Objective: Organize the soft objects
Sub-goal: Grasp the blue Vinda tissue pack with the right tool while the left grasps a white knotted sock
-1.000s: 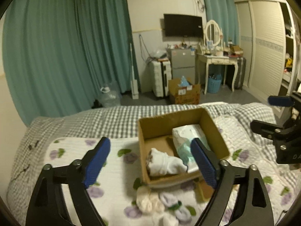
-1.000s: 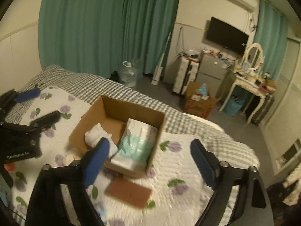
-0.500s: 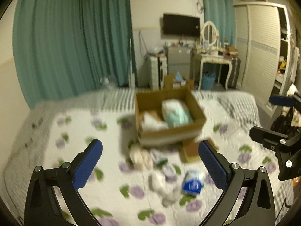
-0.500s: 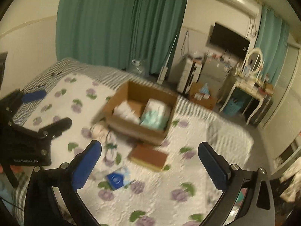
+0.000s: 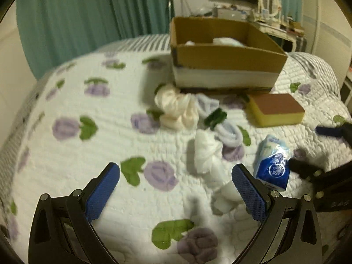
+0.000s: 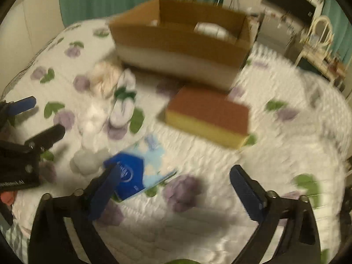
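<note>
Both grippers, left [image 5: 176, 194] spread empty and right [image 6: 173, 194] closing on nothing, have dropped toward the bed [image 5: 66, 165], where socks [image 5: 178, 107], tissue pack [image 5: 272, 165] and sponge [image 5: 276, 109] lie unpacked before the partly filled box [image 5: 226, 61].

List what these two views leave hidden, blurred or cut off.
- Box contents: in both views the near wall hides all but white tops.
- Tissue pack print: right view, motion blur; the right claw's finger covers a corner.
- White socks: left view, lower end behind the left claw's finger.
- Dresser items: too small, blurred.
</note>
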`<action>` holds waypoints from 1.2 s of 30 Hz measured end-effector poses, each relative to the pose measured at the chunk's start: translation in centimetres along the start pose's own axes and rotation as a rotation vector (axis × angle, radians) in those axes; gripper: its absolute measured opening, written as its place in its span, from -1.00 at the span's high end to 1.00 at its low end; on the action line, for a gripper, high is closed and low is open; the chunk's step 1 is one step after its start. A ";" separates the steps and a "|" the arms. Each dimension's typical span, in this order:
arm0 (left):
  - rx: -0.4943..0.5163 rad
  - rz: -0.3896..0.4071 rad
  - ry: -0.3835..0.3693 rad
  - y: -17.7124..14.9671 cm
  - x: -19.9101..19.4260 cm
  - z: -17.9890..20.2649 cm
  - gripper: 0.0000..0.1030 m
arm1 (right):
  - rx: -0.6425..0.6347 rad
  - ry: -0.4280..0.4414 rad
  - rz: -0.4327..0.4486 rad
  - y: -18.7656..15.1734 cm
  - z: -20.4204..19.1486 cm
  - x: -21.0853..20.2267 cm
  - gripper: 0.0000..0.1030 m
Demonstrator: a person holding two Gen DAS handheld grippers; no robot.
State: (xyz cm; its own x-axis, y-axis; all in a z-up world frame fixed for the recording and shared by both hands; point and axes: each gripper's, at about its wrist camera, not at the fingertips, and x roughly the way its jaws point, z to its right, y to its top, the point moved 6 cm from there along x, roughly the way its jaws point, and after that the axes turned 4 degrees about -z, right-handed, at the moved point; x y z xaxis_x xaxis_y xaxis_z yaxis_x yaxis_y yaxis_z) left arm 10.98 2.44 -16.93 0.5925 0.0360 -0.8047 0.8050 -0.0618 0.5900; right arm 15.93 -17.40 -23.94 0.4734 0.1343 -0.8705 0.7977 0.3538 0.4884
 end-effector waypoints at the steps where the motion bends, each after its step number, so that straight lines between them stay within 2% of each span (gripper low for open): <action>1: -0.014 -0.008 -0.004 0.0 0.1 -0.2 -1.00 | -0.019 0.022 -0.003 -0.1 -0.5 0.2 -0.88; 5: -0.033 -0.032 -0.009 -0.3 0.2 -0.3 -1.00 | -0.080 0.048 0.009 -0.1 -2.1 0.3 -0.88; 14: -0.042 -0.080 -0.031 -0.8 1.1 -0.2 -1.00 | -0.143 0.017 -0.040 0.4 -3.6 3.2 -0.88; 15: -0.040 -0.080 -0.030 -0.8 1.2 -0.1 -1.00 | -0.144 0.018 -0.044 0.4 -3.7 3.5 -0.86; 17: -0.032 -0.075 -0.040 -0.8 1.1 0.0 -1.00 | -0.151 0.037 -0.055 0.2 -3.9 3.9 -0.61; 18: -0.030 -0.075 -0.042 -0.8 1.1 0.1 -1.00 | -0.152 0.036 -0.052 0.2 -3.9 3.9 -0.61; 21: -0.022 -0.079 -0.038 -0.8 1.2 0.4 -0.99 | -0.108 0.040 -0.031 0.2 -3.5 3.2 -0.54; 24: -0.002 -0.082 -0.022 -0.8 1.0 0.9 -0.98 | -0.033 0.000 0.024 0.2 -1.7 1.5 -0.53; 27: 0.037 -0.073 -0.070 -0.9 0.3 2.9 -0.97 | 0.036 -0.001 0.056 0.1 0.0 0.0 -0.52; 30: 0.087 -0.086 -0.070 -1.3 0.8 4.8 -0.97 | 0.064 -0.008 0.059 -0.2 1.2 -0.8 -0.52; 32: 0.115 -0.108 -0.081 -1.7 1.5 6.0 -0.78 | 0.082 -0.019 0.060 -0.1 1.7 -0.9 -0.52; 34: 0.131 -0.143 -0.082 -2.1 2.6 6.8 -0.67 | 0.097 -0.009 0.062 0.2 2.1 -0.9 -0.52; 36: 0.118 -0.182 -0.111 -2.6 4.1 7.2 -0.42 | 0.099 -0.009 0.062 0.3 2.6 -1.3 -0.52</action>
State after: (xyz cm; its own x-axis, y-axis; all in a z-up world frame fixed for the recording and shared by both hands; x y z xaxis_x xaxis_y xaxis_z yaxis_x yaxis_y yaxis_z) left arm 11.10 -4.47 -22.19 0.4261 -0.0520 -0.9032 0.8856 -0.1802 0.4281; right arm 16.51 -19.86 -22.55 0.5261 0.1448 -0.8380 0.7995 0.2517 0.5454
